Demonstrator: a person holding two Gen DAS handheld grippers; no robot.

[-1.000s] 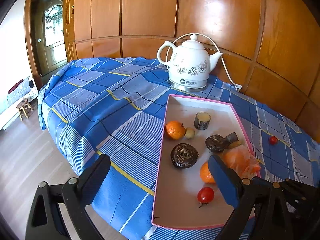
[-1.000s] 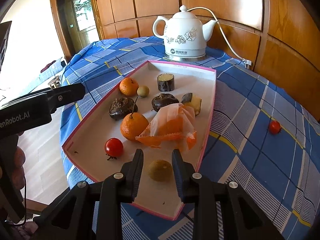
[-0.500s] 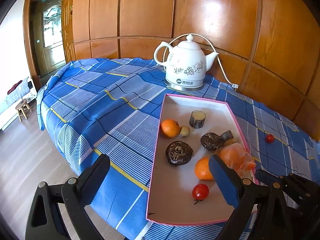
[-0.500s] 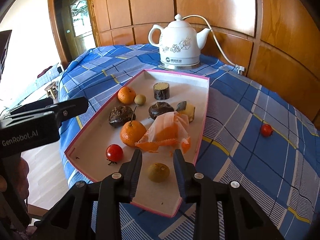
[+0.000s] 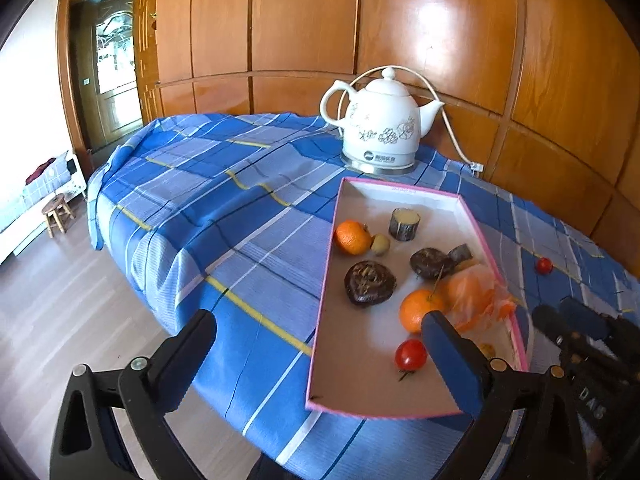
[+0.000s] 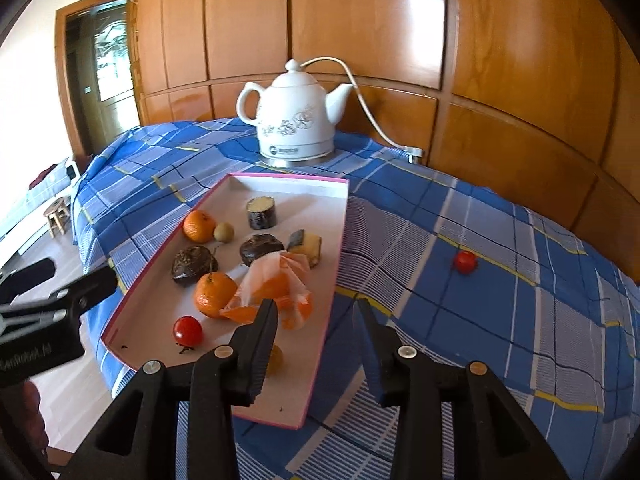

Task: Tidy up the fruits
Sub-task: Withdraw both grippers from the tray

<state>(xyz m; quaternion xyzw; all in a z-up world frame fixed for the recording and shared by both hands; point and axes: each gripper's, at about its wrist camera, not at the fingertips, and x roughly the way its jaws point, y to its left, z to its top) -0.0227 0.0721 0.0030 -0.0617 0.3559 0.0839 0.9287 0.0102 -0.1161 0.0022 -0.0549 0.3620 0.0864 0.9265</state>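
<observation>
A pink-rimmed white tray (image 6: pixel 341 240) on the blue checked cloth holds tangerines, two dark wrinkled fruits, a cut cane piece (image 6: pixel 261 213), a plastic-wrapped orange (image 6: pixel 280 286) and a cherry tomato (image 6: pixel 187 330). A small brown-green fruit (image 6: pixel 277 360) lies at the tray's near end, partly hidden behind a finger of my right gripper (image 6: pixel 316 312). Its jaws are opening, with nothing between them, above the tray's right rim. A second cherry tomato (image 6: pixel 465 261) lies on the cloth to the right. My left gripper (image 5: pixel 316 328) hangs wide open and empty by the tray's (image 5: pixel 325 280) near left corner.
A white electric kettle (image 6: pixel 296 120) with its cord stands behind the tray, against the wooden panel wall. The table's edge falls away to the left onto a wooden floor, where a small stool (image 5: pixel 58 212) stands. Bare cloth stretches right of the tray.
My right gripper let go of the small brown-green fruit, spread its jaws, rose and swung to the right. The fruit stays in the tray. The left gripper barely moved.
</observation>
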